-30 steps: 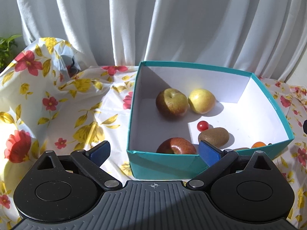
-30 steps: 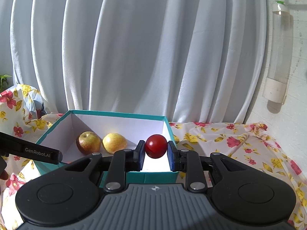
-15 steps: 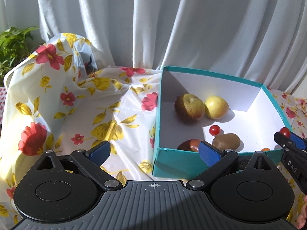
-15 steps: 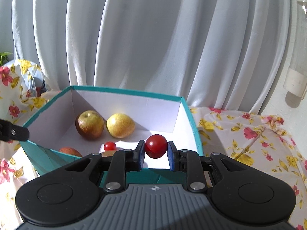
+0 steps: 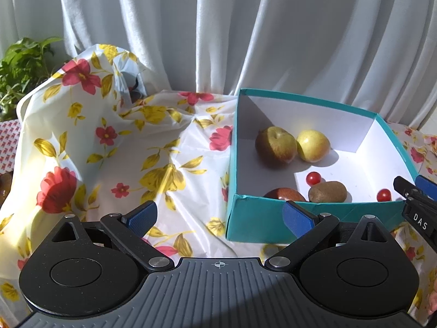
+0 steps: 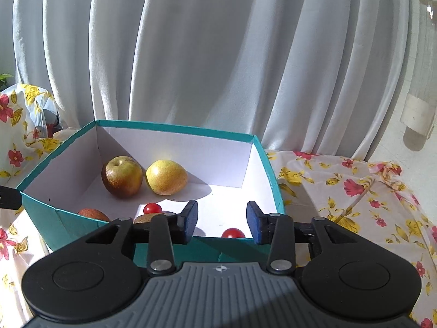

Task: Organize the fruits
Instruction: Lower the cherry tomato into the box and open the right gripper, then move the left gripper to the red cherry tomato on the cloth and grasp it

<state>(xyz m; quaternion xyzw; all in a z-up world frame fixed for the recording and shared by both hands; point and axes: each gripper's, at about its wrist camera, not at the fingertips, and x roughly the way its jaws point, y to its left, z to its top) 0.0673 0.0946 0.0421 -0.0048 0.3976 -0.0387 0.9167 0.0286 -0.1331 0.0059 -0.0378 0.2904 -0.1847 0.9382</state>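
Observation:
A teal box [image 6: 269,176] [image 5: 251,220] with white inside walls holds a brownish apple [image 6: 122,176] [image 5: 275,147], a yellow fruit [image 6: 166,177] [image 5: 313,146], a kiwi [image 5: 327,192], a reddish fruit [image 5: 284,193] and a cherry tomato [image 6: 152,208] [image 5: 313,178]. A second cherry tomato [image 6: 232,233] [image 5: 383,195] lies on the box floor near the front wall. Over it my right gripper [image 6: 221,222] has its jaws opening, with nothing between them. My left gripper [image 5: 218,217] stands open in front of the box's left corner, holding nothing.
A flowered plastic cloth [image 5: 114,164] [image 6: 355,191] covers the table, bunched up high at the back left. White curtains [image 6: 218,68] hang behind. A green plant [image 5: 21,65] stands far left. A clear bottle [image 6: 422,82] hangs on the right wall.
My right gripper's jaws have parted and the cherry tomato has dropped from them onto the box floor. The left gripper drifted left, so the box now sits further right in its view.

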